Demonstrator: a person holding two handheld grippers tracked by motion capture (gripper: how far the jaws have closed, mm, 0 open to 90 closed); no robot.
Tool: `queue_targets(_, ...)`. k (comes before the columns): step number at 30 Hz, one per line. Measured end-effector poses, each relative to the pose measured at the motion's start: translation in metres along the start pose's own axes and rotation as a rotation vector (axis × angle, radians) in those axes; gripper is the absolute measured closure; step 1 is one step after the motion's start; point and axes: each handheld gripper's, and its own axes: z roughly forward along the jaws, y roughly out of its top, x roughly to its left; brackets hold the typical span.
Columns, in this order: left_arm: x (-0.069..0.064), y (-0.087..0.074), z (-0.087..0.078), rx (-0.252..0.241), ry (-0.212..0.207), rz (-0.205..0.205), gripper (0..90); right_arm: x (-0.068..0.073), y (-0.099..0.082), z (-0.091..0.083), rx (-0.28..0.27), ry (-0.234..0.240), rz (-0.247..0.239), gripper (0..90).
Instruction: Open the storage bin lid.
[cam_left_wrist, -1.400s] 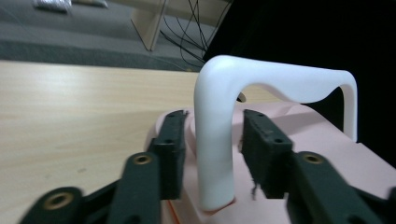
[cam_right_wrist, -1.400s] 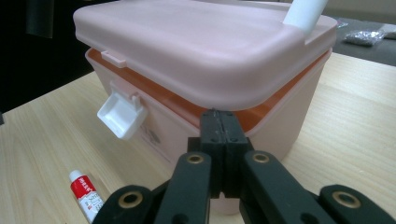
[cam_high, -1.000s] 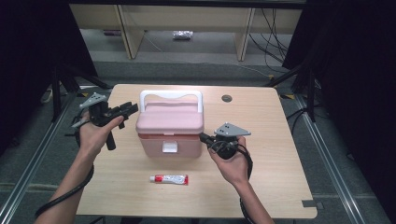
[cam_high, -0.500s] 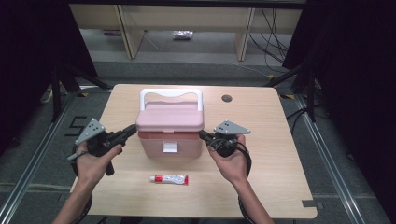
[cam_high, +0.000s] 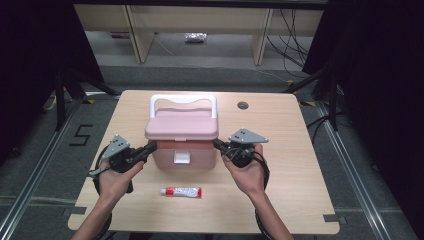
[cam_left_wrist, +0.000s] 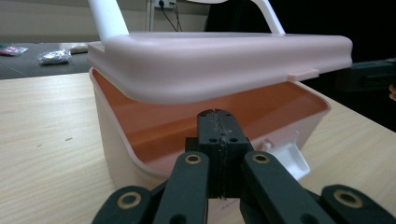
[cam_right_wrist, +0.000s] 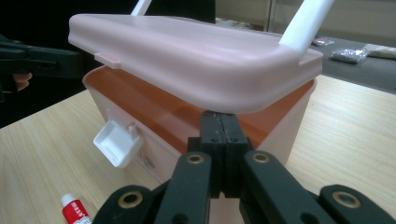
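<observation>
Box: pink plastic box (cam_high: 183, 150) standing upright near the middle of the wooden table (cam_high: 300, 200), between both grippers; interior orange-brown
Lid: pink lid (cam_high: 182, 125) raised at the front, tilted, gap open above the box rim; rear edge hidden
Handle: white handle (cam_high: 183, 100) upright at the rear of the lid
Latch: white latch (cam_high: 181, 158) hanging loose on the front wall, not engaged with the lid tab (cam_left_wrist: 302, 73)
Left gripper: left gripper (cam_high: 150, 147) at the box's left side, under the lid edge – jaws pressed together, nothing clamped between them; contact with the lid not determinable
Left jaw motion: just been closing, nothing between the jaws
Right gripper: right gripper (cam_high: 218, 145) at the box's right side, tips directly beneath the lid's edge – jaws clenched flat against each other, empty
Tube: red-and-white tube (cam_high: 181, 192) lying flat on the table in front of the box, apart from it, between both hands
Table hole: round cable hole (cam_high: 243, 105) behind and right of the box
</observation>
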Motion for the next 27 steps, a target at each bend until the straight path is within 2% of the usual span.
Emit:
queue_targets(7, 0.001, 0.003, 0.008, -0.005, -0.002, 0.004, 89.6, 0.000, 0.000, 0.001, -0.003, 0.005, 0.001, 90.0)
queue_targets(8, 0.001, 0.003, 0.009, -0.003, 0.002, 0.006, 89.6, -0.001, 0.000, 0.001, -0.006, 0.006, -0.014, 90.0)
queue_targets(10, 0.001, 0.003, 0.010, -0.005, 0.003, 0.006, 89.6, -0.001, -0.001, 0.001, -0.005, 0.006, -0.013, 90.0)
queue_targets(11, 0.001, 0.004, 0.010, -0.009, 0.002, 0.009, 89.6, 0.001, -0.001, 0.001, 0.001, -0.001, 0.019, 90.0)
queue_targets(12, 0.001, 0.004, 0.011, -0.009, 0.002, 0.007, 89.6, 0.001, -0.002, 0.001, -0.002, -0.015, 0.016, 90.0)
queue_targets(13, 0.001, 0.005, 0.012, -0.013, 0.004, 0.005, 89.7, 0.001, -0.002, 0.001, 0.010, 0.000, 0.013, 90.0)
queue_targets(17, 0.000, 0.007, 0.012, -0.016, 0.002, 0.010, 89.6, 0.002, -0.001, 0.001, 0.014, 0.006, -0.010, 90.0)
queue_targets(20, 0.000, 0.010, 0.012, -0.024, 0.004, 0.017, 89.6, 0.005, -0.002, 0.001, 0.034, 0.020, 0.009, 90.0)
queue_targets(21, 0.000, 0.012, 0.012, -0.028, 0.007, 0.019, 89.7, 0.010, -0.002, 0.002, 0.048, 0.044, 0.032, 90.0)
queue_targets(23, 0.000, 0.013, 0.012, -0.031, 0.007, 0.019, 89.7, 0.011, -0.003, 0.003, 0.049, 0.053, 0.029, 90.0)
queue_targets(24, 0.000, 0.014, 0.012, -0.032, 0.008, 0.021, 89.7, 0.012, -0.003, 0.004, 0.054, 0.053, 0.005, 90.0)
queue_targets(27, 0.000, 0.017, 0.013, -0.038, 0.009, 0.021, 89.7, 0.020, -0.004, 0.010, 0.060, 0.086, -0.006, 90.0)
